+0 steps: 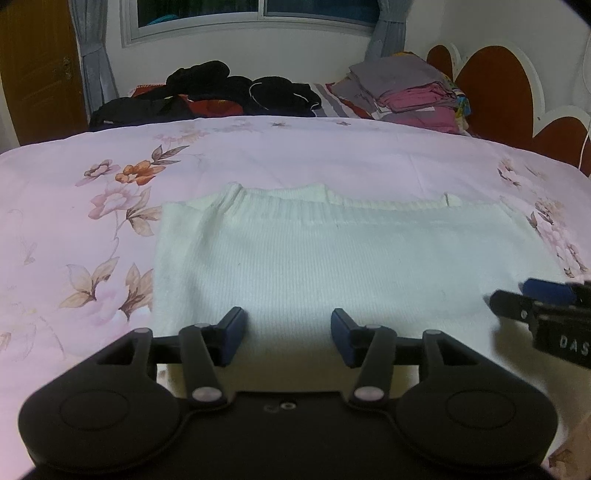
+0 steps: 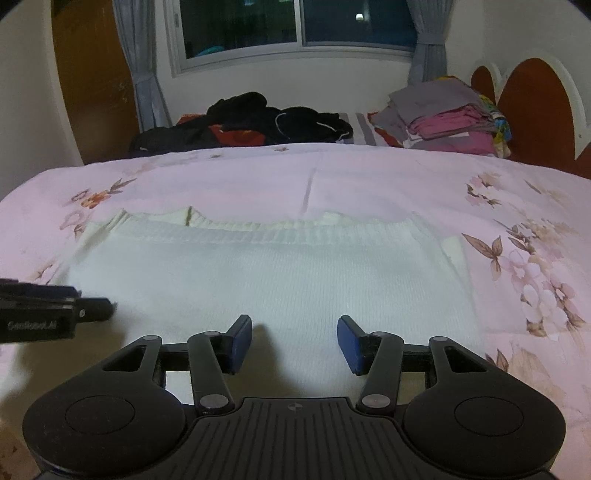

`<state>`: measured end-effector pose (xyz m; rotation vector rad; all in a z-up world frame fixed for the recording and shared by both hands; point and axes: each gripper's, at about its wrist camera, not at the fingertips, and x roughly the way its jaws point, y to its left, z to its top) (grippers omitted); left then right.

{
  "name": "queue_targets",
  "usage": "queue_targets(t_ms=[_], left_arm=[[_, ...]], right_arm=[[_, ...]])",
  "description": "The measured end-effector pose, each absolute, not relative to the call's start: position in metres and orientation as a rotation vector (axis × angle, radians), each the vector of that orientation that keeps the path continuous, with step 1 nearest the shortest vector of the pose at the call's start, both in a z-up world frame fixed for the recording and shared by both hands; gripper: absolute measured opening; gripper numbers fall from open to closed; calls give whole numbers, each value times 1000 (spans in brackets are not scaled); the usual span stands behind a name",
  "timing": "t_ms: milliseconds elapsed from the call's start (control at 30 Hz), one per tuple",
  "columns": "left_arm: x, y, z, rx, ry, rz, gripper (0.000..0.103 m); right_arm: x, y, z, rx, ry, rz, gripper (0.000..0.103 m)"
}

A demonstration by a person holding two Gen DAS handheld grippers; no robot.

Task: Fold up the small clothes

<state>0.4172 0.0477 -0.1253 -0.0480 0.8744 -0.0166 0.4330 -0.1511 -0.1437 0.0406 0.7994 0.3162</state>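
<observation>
A white ribbed knit sweater (image 1: pixel 332 258) lies flat on the pink floral bedspread (image 1: pixel 74 221), its ribbed band along the far edge. My left gripper (image 1: pixel 288 326) hovers over the sweater's near left part, jaws apart, with nothing pinched between the blue pads (image 1: pixel 232 332). In the right wrist view the sweater (image 2: pixel 277 273) spreads ahead, and my right gripper (image 2: pixel 295 334) stands open over its near right part, pads clear of the cloth. Each gripper shows in the other's view: the right gripper (image 1: pixel 517 302) at the right edge, the left gripper (image 2: pixel 92 308) at the left edge.
At the far side of the bed lie a heap of black clothes (image 1: pixel 229 92) and a folded stack of grey and pink garments (image 1: pixel 410 92). A red headboard (image 1: pixel 498 85) stands at the right, a window (image 1: pixel 258 11) and curtains behind, a wooden door (image 1: pixel 37 66) at left.
</observation>
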Motion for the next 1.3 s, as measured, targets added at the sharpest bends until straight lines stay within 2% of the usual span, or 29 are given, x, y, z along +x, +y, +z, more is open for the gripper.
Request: queue_targets(t_ms=[300, 500, 800, 1300], left_arm=[[379, 48, -108, -73, 855, -67, 53], [347, 59, -121, -61, 893, -76, 56], [332, 73, -129, -73, 907, -82, 56], [328, 66, -133, -40, 899, -64, 58]], right_arm=[[398, -152, -132, 71, 807, 294, 51], [368, -149, -137, 25, 832, 289, 51], [351, -178, -149, 80, 867, 137, 51], [349, -173, -160, 20, 873, 127, 52]])
